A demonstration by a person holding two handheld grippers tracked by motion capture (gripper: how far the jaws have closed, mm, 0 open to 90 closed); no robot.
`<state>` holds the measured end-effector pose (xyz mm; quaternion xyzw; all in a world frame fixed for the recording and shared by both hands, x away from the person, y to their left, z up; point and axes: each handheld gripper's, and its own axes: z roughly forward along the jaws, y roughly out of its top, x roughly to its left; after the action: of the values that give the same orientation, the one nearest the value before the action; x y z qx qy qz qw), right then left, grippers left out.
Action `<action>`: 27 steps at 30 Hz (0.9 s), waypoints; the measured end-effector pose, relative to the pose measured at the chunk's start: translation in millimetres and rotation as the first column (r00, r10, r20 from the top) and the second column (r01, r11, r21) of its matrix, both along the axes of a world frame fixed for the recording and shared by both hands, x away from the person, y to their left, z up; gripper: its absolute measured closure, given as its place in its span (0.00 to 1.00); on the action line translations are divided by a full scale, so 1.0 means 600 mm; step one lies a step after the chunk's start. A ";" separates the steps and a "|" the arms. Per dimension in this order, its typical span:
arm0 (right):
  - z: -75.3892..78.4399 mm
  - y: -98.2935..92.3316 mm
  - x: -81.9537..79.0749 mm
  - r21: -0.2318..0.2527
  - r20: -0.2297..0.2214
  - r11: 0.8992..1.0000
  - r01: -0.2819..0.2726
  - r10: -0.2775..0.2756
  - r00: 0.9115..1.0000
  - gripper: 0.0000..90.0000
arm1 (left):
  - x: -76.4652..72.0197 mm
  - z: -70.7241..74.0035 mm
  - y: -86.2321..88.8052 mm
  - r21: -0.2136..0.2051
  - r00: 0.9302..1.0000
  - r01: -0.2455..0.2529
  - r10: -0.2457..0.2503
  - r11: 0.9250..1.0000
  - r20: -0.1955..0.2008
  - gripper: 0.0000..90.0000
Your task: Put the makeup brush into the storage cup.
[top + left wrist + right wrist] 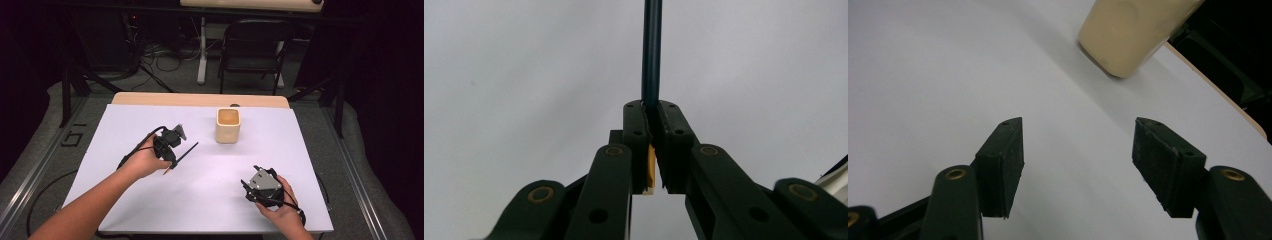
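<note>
High view: we find the left gripper over the left half of the white table, clamped on a dark pencil that slants out toward the right, its pale end at the lower left. The cream square cup stands upright near the far edge, well apart from the pencil's tip and seemingly empty. The right gripper rests near the front right, holding nothing.

Left gripper view: the pencil runs straight up from between the closed jaws, with a yellowish bit showing lower in the gap.

Right gripper view: the jaws stand apart with only bare table between them; the cup sits ahead, out of reach.

We judge the pick-up complete. Carrying the pencil to the cup and dropping it in remains, if that is the aim.
</note>
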<state>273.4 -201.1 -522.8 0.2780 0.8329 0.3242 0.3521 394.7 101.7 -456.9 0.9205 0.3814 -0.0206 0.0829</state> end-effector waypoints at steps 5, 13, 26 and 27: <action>0.001 0.013 -0.002 -0.051 -0.022 0.998 -0.025 0.024 0.999 0.40 | -0.004 0.007 -0.003 0.009 1.000 0.014 -0.014 1.000 0.002 0.93; 0.003 0.029 0.003 -0.099 -0.024 0.993 -0.068 0.065 0.998 0.40 | -0.008 0.015 -0.008 0.005 1.000 0.028 -0.028 1.000 0.010 0.93; 0.013 0.064 0.013 -0.268 0.067 0.953 -0.139 0.163 0.984 0.41 | -0.011 0.017 -0.007 -0.007 0.999 0.039 -0.039 0.999 0.006 0.93; 0.012 0.067 0.012 -0.283 0.070 0.949 -0.143 0.169 0.983 0.41 | -0.011 0.017 -0.007 -0.009 0.999 0.040 -0.040 0.999 0.005 0.93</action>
<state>280.9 -160.9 -515.5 0.1438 0.8719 0.2444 0.3993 388.4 97.3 -446.6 0.9275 0.3628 -0.0218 0.0875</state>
